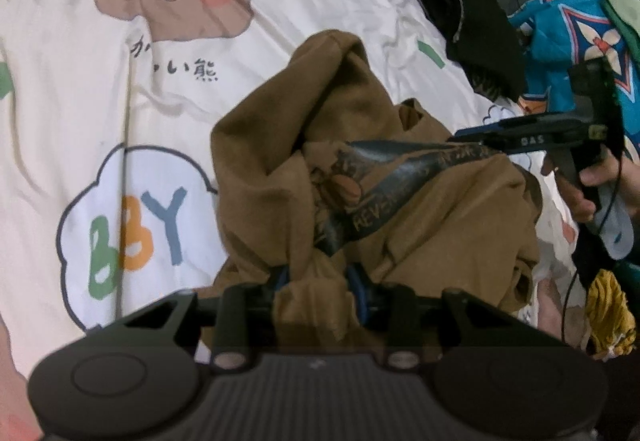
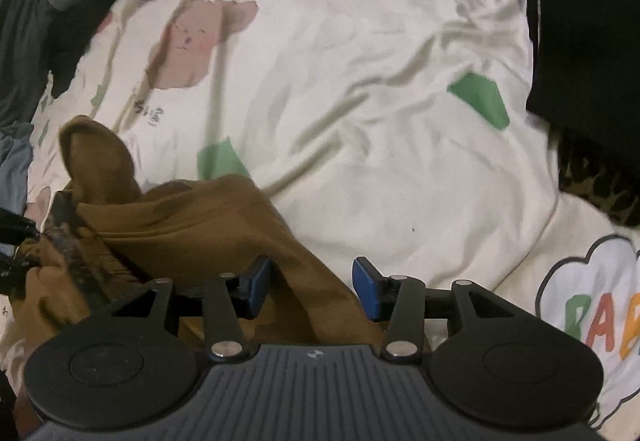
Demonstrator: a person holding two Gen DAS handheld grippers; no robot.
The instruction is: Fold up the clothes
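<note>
Left gripper [image 1: 316,293], nearest in its own view, tilted steeply down: fingers clenched on a bunched fold of the brown T-shirt [image 1: 360,169], cloth filling the gap between the blue pads.

Right gripper [image 2: 310,287], also angled steeply down: fingers [image 2: 366,293] released, standing apart; a brown fold lies between them, touching neither pad that I can see. In the left view this gripper comes in from the right edge, roughly level, its tip over the shirt's dark print; a hand [image 1: 580,193] wraps its handle.

Shirt lies crumpled on the bed, on a cream duvet [image 1: 60,89] with bear and cloud prints.

Beyond: a black garment [image 1: 476,25] on the duvet's far right, a blue patterned cloth [image 1: 560,29] past it.
</note>
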